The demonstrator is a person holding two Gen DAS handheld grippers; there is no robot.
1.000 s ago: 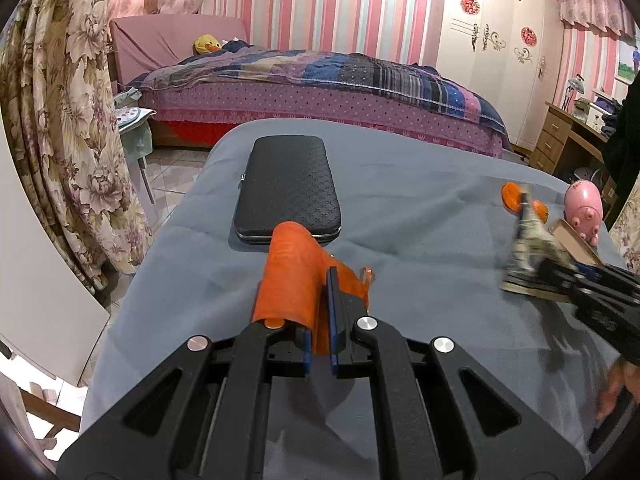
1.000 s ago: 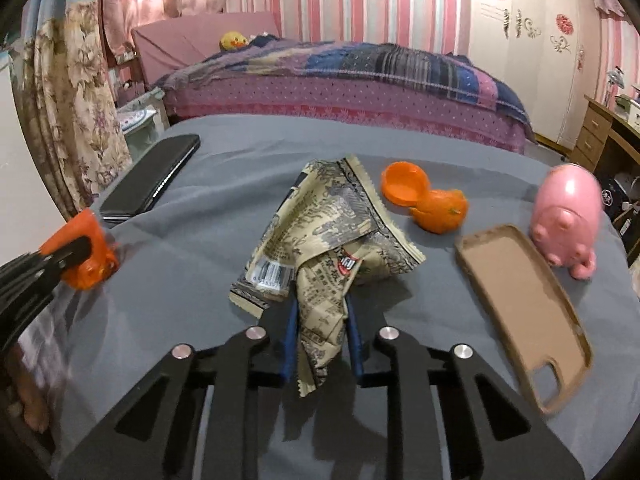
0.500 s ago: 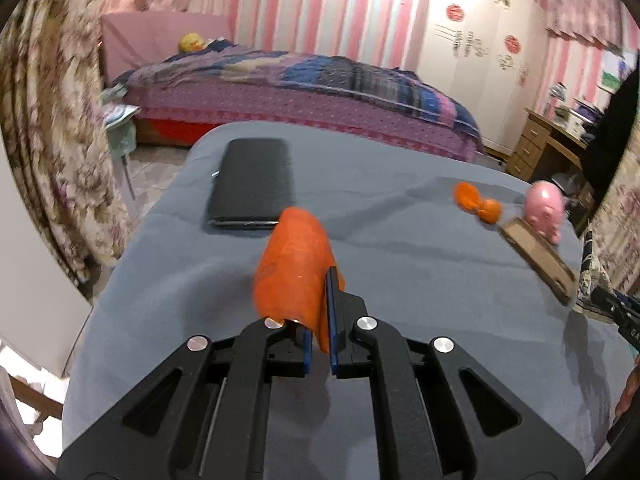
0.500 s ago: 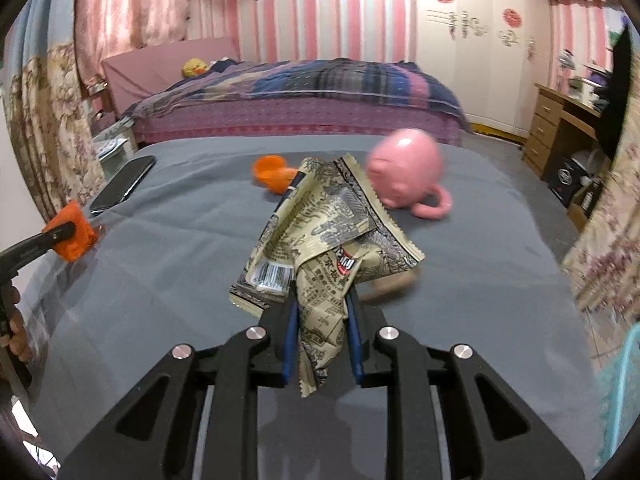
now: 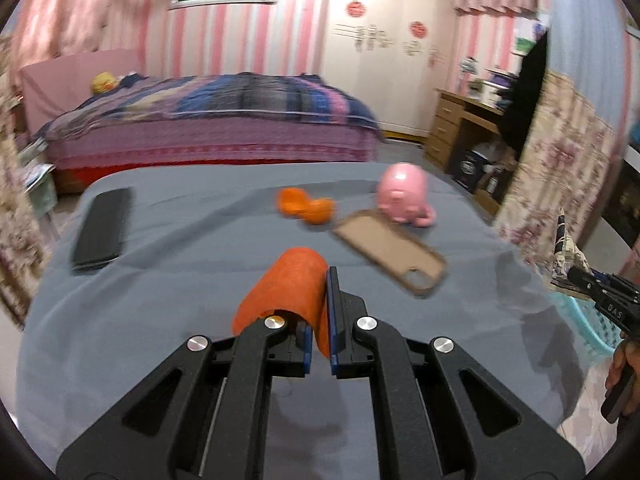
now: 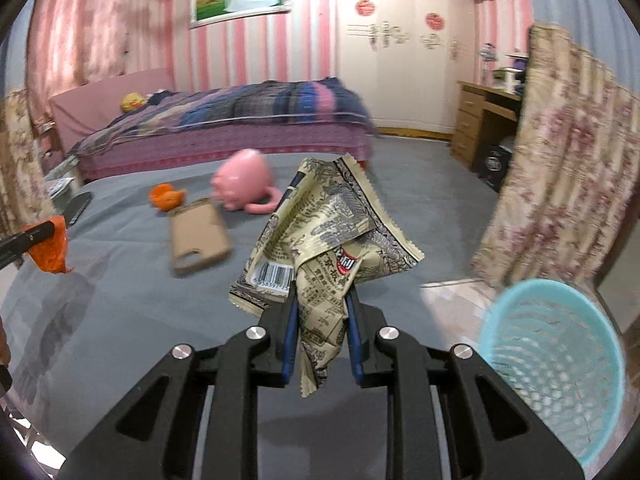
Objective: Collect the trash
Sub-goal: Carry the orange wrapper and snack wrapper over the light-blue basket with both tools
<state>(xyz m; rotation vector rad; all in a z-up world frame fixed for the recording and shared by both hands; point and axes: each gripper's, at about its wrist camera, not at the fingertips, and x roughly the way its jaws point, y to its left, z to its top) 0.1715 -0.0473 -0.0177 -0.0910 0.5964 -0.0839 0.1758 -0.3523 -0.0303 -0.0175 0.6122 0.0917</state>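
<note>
My left gripper (image 5: 319,312) is shut on a curled orange peel (image 5: 290,286) and holds it above the grey table (image 5: 160,320). My right gripper (image 6: 322,320) is shut on a crumpled beige snack wrapper (image 6: 328,236), held in the air over the table's right side. A light blue mesh waste basket (image 6: 556,356) stands on the floor to the lower right in the right wrist view; its rim also shows in the left wrist view (image 5: 580,320). More orange peel pieces (image 5: 306,206) lie on the table, also seen in the right wrist view (image 6: 166,197).
A pink pig figure (image 5: 404,194), a tan phone case (image 5: 390,250) and a black flat case (image 5: 102,230) lie on the table. A floral curtain (image 6: 560,184) hangs right of the table. A bed (image 5: 208,128) and wooden desk (image 5: 460,120) stand behind.
Both grippers have swung to the right with their loads. The blue basket has come into the right wrist view, and the black case has slid to the far left.
</note>
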